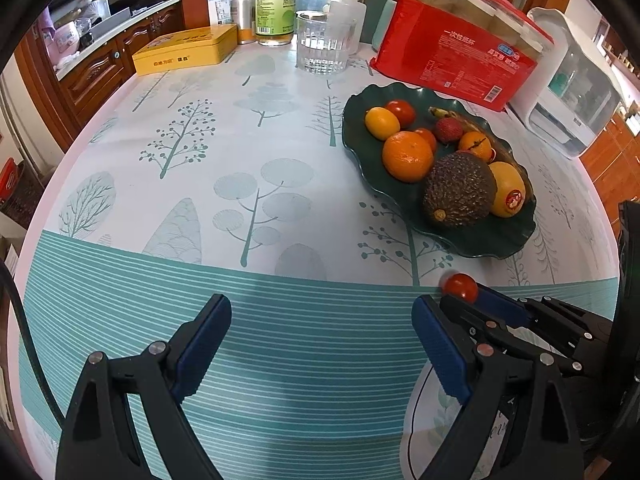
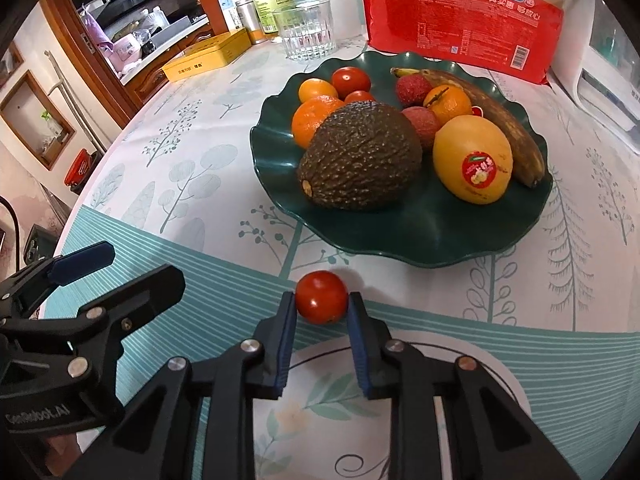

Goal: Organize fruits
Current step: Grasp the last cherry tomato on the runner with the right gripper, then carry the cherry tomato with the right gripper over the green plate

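A small red tomato (image 2: 321, 297) sits between the blue pads of my right gripper (image 2: 321, 300), which is shut on it just in front of the dark green wavy plate (image 2: 420, 236). The plate holds an avocado (image 2: 360, 156), a stickered lemon (image 2: 472, 159), oranges, lychees, tomatoes and a browned banana (image 2: 504, 120). In the left wrist view the same tomato (image 1: 460, 287) shows at the right gripper's tips, near the plate (image 1: 360, 140). My left gripper (image 1: 322, 320) stands wide open over the striped cloth, nothing between its fingers.
Behind the plate stand a ribbed glass (image 1: 322, 42), a red paper-cup pack (image 1: 456, 56), a bottle (image 1: 276, 4), a yellow tin (image 1: 186, 49) and a white appliance (image 1: 568, 80). The round table's edge curves along the left, wooden cabinets beyond.
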A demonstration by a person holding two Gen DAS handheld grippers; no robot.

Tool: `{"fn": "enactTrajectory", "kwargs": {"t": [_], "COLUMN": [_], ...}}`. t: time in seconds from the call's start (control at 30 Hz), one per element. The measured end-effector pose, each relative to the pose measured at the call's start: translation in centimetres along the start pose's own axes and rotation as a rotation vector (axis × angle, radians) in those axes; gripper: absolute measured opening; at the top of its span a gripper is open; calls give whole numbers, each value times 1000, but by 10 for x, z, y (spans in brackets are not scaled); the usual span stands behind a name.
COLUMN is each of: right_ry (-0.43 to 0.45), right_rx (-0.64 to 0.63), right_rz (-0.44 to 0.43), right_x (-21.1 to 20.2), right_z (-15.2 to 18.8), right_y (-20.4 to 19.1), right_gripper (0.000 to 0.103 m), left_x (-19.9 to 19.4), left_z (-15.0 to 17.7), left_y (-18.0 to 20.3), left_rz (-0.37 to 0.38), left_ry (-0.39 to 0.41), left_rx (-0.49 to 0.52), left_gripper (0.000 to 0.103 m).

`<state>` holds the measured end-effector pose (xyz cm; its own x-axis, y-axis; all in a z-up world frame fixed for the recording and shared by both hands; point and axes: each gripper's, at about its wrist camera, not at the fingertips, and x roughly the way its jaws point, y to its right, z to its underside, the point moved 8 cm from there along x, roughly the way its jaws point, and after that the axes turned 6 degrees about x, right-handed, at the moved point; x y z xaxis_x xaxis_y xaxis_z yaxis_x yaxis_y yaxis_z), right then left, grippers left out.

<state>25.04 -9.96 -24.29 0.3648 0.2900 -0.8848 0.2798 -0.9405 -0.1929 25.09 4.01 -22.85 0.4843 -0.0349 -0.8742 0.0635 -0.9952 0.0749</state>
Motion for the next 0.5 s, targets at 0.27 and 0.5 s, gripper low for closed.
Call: {"fn": "enactTrajectory", "kwargs": {"t": [0.27, 0.5], "right_ry": [19, 52], "right_rx": [27, 69], "right_rz": [6, 2], "right_x": [-21, -54], "right_z": [3, -8], "right_y": [7, 17], "right_gripper": [25, 25], "left_x": [-12, -32], "left_z": [0, -9], "left_y": [11, 23], "left_rz": [31, 63], "left_ry": [7, 10], "left_rx": [24, 60], "left_gripper": [91, 91]}}
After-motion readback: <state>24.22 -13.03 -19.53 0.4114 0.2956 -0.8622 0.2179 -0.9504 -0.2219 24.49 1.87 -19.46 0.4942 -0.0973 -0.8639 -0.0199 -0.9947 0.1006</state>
